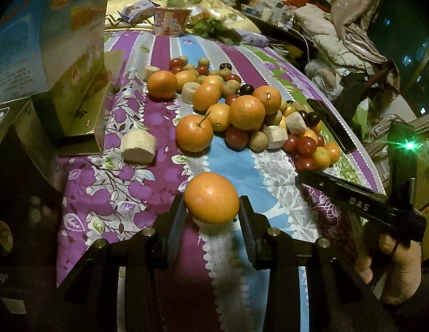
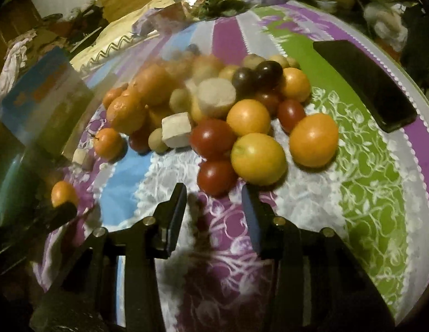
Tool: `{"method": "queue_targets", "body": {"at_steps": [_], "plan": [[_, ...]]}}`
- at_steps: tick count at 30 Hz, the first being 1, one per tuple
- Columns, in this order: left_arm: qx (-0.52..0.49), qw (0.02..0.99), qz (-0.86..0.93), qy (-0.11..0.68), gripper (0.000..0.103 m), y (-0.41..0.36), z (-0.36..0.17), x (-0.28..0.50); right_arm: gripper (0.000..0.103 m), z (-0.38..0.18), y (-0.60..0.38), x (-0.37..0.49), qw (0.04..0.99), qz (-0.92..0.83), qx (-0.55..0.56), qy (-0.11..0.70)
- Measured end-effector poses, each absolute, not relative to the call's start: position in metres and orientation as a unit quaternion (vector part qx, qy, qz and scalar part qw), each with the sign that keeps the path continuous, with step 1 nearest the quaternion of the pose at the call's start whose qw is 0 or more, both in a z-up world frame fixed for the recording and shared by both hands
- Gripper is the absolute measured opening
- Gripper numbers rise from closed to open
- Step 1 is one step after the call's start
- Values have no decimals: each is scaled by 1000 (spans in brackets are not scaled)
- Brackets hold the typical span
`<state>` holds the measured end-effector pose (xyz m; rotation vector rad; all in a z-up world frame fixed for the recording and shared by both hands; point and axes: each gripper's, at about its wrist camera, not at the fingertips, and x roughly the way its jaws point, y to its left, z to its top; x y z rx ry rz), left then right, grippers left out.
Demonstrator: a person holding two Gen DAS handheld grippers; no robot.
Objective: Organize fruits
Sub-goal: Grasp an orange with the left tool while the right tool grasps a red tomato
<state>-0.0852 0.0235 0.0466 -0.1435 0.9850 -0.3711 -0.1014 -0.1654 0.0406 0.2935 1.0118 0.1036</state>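
We hold a firm, smooth, roundish orange [image 1: 211, 197] across its widest middle in the left tool [image 1: 212, 207], above the bed [image 1: 242, 166], while the right tool [image 2: 214, 202], its jaws apart and empty, nears the fruit pile [image 2: 214, 116].

Bare bedspread [image 1: 148, 188] lay open between the left tongs [image 1: 213, 210] and the fruit heap [image 1: 242, 116]. Upright cartons [image 1: 62, 55] walled the left side; a pale chunk [image 1: 138, 147] sat just beside them. A black phone [image 2: 366, 85] lay right of the heap. Clear cloth ran ahead of the right tongs [image 2: 214, 196] up to a red tomato [image 2: 215, 177].
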Motion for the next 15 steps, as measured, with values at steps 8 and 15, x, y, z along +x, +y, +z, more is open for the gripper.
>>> {"method": "queue_targets", "body": {"at_steps": [8, 15], "plan": [[-72, 863, -177, 468, 40, 21, 48, -83, 27, 39, -158, -93, 870, 16, 121, 477], [-74, 862, -177, 469, 40, 20, 51, -84, 27, 47, -161, -107, 870, 24, 122, 476]]}}
